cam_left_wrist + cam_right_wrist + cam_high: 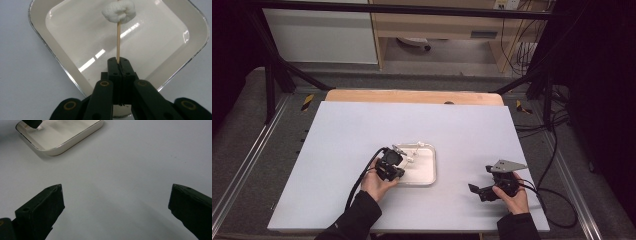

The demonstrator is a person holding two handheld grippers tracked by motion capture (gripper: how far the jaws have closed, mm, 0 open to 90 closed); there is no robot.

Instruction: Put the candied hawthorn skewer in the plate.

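A thin wooden skewer [118, 42] carries a white marshmallow [119, 11] on its far end. My left gripper [118, 62] is shut on the skewer's near end and holds it over a shallow white tray [195, 27]. From above, the left gripper [396, 159] sits at the tray's [430, 176] left side, the marshmallow [410, 159] above the tray's floor. My right gripper [476, 190] rests low over the table at the right, its jaws wide apart with nothing between them. In the right gripper view its black fingers [42, 207] frame bare table, and the tray [75, 140] lies at the upper left.
The pale table top [362, 125] spreads around the tray on all sides. A wooden strip [412, 96] runs along its far edge. Black cables [547, 192] trail from the right gripper off the right edge. Dark frame posts [269, 85] stand beyond the table.
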